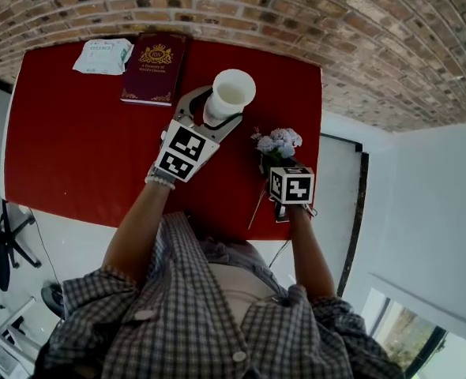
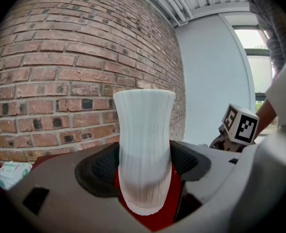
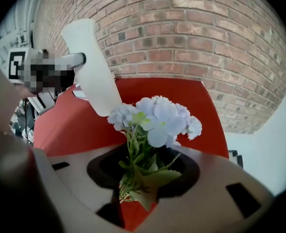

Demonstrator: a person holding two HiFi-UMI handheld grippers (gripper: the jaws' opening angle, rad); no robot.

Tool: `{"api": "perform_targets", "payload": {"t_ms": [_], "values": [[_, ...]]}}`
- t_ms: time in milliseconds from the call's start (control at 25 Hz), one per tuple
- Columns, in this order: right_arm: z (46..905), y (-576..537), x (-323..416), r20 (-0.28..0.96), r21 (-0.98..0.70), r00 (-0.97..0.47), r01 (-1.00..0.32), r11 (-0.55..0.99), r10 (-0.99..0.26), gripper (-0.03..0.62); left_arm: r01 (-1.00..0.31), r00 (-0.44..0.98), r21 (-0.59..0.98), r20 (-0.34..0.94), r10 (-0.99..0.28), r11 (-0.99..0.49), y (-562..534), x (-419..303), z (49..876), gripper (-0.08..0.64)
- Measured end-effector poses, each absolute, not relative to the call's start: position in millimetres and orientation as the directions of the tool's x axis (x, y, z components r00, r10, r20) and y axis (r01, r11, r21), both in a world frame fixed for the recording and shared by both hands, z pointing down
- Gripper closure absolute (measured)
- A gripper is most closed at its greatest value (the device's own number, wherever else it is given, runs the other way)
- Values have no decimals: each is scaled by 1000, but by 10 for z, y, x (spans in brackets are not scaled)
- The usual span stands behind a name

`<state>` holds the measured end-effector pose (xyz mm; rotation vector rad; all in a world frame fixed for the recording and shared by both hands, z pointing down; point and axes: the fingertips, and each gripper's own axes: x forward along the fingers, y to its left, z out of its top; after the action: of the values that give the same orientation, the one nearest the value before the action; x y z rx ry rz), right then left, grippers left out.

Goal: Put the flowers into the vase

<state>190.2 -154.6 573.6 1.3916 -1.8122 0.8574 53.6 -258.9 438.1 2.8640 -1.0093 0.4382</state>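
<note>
Head view is showing the left gripper (image 1: 221, 113) reaching across the red table (image 1: 75, 148) toward its far edge, and it is clamping the white vase (image 1: 231, 95). In the left gripper view both dark pads (image 2: 97, 171) are pressing on the vase's narrow waist, so the jaws are sitting narrow around it. The vase is standing upright with its flared foot down at the red surface. Just left of it a maroon book (image 1: 154, 68) is lying along the far edge, with a white packet (image 1: 103, 55) at the far left corner. Over by the right edge, the right gripper (image 1: 282, 166) is gripping the flowers (image 1: 279, 143). The right gripper view is showing green stems and leaves pinched in the half-closed jaws, with pale blue blooms fanning out above them. One thin stem is trailing back toward the near edge. Flowers and vase are staying apart, with the vase mouth open and facing up.
</note>
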Motion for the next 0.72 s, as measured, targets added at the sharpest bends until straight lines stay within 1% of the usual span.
{"api": "perform_targets", "payload": {"t_ms": [120,280,400,520,720], "values": [[5637,-1569,1913,809,-110,-199,-976,191,-553,448,-623,744,-25,290,-602,-782,-2588,532,4385,225],[5462,-1640,1933,767,-124,-204,-977,172,-609,477,-622,744,-26,291,-601,-782,-2586,534,4385,225],[5214,-1773,1941,711,-132,-205,-979,158,-673,492,-622,744,-25,292,-601,-783,-2587,532,4385,225],[4831,-1969,1940,622,-140,-210,-978,156,-754,497,-623,744,-25,293,-601,-782,-2590,533,4393,225],[3987,-2304,1910,427,-127,-219,-975,181,-878,509,-623,744,-25,293,-601,-782,-2588,533,4394,225]]}}
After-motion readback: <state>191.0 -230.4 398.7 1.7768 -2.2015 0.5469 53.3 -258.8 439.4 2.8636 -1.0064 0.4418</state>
